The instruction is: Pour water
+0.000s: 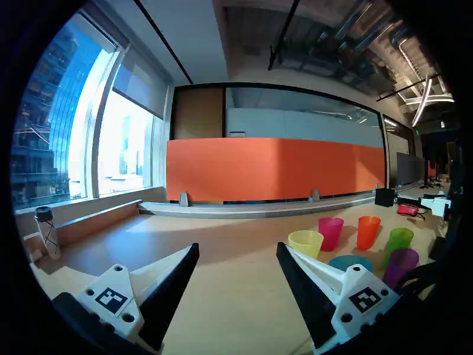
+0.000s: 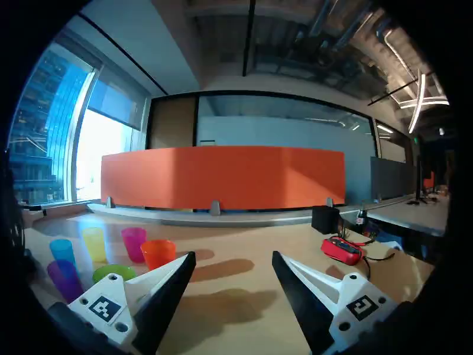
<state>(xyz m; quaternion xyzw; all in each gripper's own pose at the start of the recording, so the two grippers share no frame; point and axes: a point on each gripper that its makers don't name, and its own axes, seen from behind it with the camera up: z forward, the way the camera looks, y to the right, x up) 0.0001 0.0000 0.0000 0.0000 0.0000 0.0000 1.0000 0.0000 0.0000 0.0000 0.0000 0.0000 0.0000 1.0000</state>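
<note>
Hanging above the bench (image 1: 236, 296), the left hand-held gripper (image 1: 237, 247) stands wide with nothing between its fingers, and the right hand-held gripper (image 2: 233, 255) is spread just as wide and is also empty. Near the left one's right finger stands a close cluster of six coloured tumblers: the purple cup (image 1: 401, 264) and blue cup (image 1: 350, 262) nearest, the yellow cup (image 1: 305, 241) and green cup (image 1: 399, 239) behind them, then the pink cup (image 1: 330, 232) and orange cup (image 1: 368, 231). In the right gripper view the same cluster sits near left. They look like thin plastic, so I judge them light, smooth, a little slippery and easy to tip or dent. A gentle pinch across the wall around mid-height should hold best. Whether any of them contains water cannot be told. Far left, by the window ledge, a clear bottle (image 1: 46, 231) with a dark lid stands well apart from them. It may be the source, and would be heavier if it is full. Farther right lies a red device (image 2: 341, 248), and an orange partition (image 2: 224, 177) closes off the far edge.
</note>
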